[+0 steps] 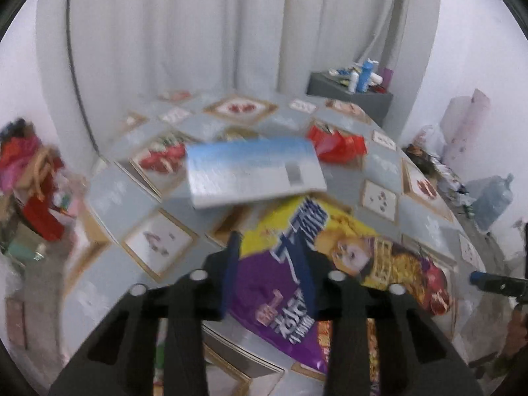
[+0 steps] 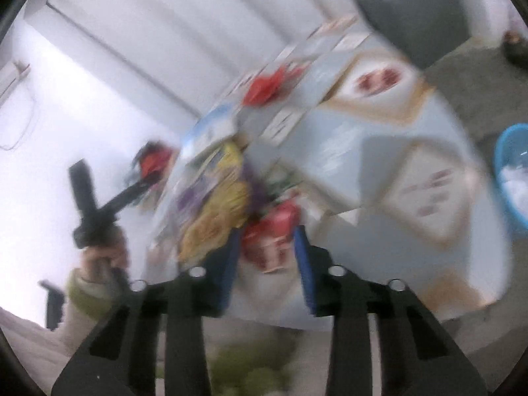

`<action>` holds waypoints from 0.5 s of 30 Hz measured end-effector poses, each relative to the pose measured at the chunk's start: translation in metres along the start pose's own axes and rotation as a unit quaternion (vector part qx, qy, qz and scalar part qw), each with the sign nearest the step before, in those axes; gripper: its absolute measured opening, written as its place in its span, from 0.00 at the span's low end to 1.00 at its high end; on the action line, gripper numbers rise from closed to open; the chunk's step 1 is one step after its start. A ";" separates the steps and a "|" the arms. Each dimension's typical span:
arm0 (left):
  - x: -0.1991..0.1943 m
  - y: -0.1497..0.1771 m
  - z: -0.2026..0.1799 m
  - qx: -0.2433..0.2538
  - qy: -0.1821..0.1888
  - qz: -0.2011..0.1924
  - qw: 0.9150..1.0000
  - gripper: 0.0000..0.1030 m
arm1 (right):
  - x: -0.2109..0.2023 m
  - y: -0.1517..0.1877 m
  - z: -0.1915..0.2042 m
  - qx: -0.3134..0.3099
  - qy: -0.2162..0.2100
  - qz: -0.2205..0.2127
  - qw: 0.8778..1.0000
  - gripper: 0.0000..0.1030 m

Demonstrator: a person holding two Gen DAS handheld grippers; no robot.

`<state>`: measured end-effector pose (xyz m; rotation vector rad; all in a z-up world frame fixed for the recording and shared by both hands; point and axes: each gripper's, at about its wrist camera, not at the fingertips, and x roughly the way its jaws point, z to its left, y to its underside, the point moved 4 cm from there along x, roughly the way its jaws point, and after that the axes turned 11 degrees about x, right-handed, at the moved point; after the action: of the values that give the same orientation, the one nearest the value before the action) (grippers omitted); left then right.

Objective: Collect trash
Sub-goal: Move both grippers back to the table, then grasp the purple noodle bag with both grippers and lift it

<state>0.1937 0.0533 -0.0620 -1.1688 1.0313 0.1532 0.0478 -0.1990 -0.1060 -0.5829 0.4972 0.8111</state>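
A purple and yellow snack bag (image 1: pixel 330 257) lies flat on the patterned table (image 1: pixel 115 191). My left gripper (image 1: pixel 274 264) hovers over the bag's near end, jaws partly apart, and the bag shows between them without being pinched. A white-blue flat pack (image 1: pixel 254 171) lies beyond it, with a red wrapper (image 1: pixel 340 145) behind and a red packet (image 1: pixel 161 158) to the left. In the blurred right wrist view my right gripper (image 2: pixel 267 254) is open over a red packet (image 2: pixel 274 227) beside the snack bag (image 2: pixel 214 204). The left gripper (image 2: pixel 142 184) sits off the table's edge.
A blue basin (image 2: pixel 511 171) holding white material stands on the floor to the right. A grey box (image 1: pixel 349 99) topped with bottles is behind the table. A clutter pile (image 1: pixel 29 181) sits left, a water jug (image 1: pixel 491 198) right. White curtains close the back.
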 end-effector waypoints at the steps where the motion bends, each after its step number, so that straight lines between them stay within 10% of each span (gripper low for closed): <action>1: 0.002 0.005 -0.002 0.002 0.005 0.002 1.000 0.25 | 0.009 0.002 0.004 0.002 -0.001 0.010 1.000 0.22; 15: 0.025 0.048 -0.031 -0.021 0.090 0.039 0.995 0.19 | 0.072 0.024 0.035 0.012 0.034 0.088 0.995 0.19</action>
<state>0.1612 0.0393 -0.1137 -1.1968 1.2378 0.1335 0.0783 -0.1247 -0.1312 -0.5519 0.6269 0.9528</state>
